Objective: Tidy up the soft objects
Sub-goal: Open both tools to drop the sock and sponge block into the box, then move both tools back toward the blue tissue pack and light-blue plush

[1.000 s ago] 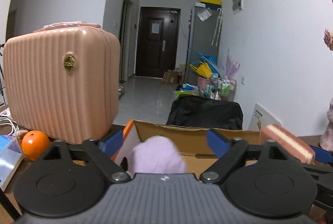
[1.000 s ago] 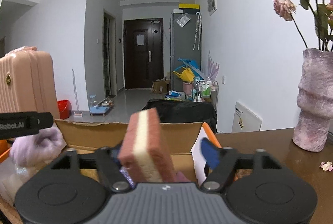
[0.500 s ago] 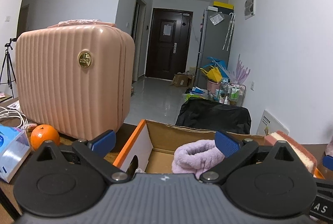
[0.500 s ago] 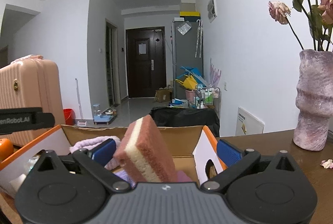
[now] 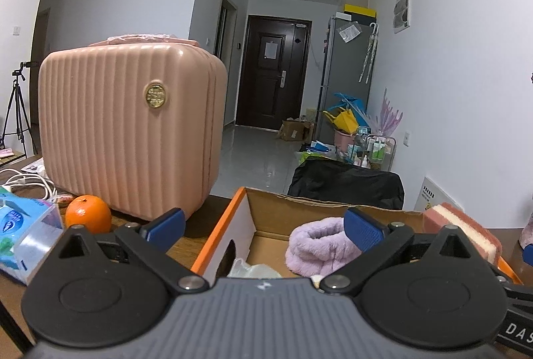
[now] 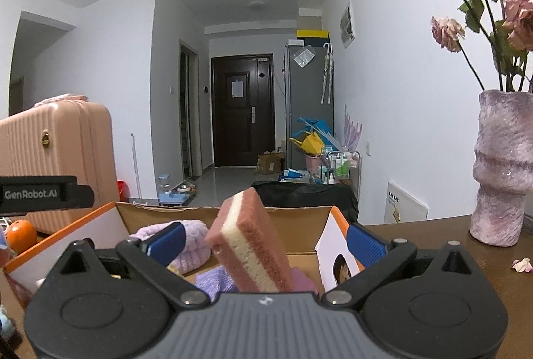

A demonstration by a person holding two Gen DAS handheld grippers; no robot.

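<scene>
Left gripper [image 5: 263, 227] sat with jaws spread wide, nothing between them, hovering at the near-left end of the cardboard box [image 5: 233, 227]. Purple fuzzy roll [image 5: 319, 245] lay inside the box, just beside the left gripper's right fingertip, not pinched. Right gripper [image 6: 266, 240] was also spread wide. The pink-and-cream sponge [image 6: 251, 240] stood tilted in the box between its blue pads [image 6: 364, 247], touching neither as far as could be seen. A lilac cloth [image 6: 213, 282] lay under the sponge, and the fuzzy roll [image 6: 190, 245] sat to its left. Pink suitcase [image 5: 130, 129] stood on the table [image 5: 193, 230] left of the box, orange [image 5: 88, 217] in front of it, tissue pack [image 5: 23, 225] at far left. Vase [image 6: 503, 169] with dried roses stood well right of the box.
</scene>
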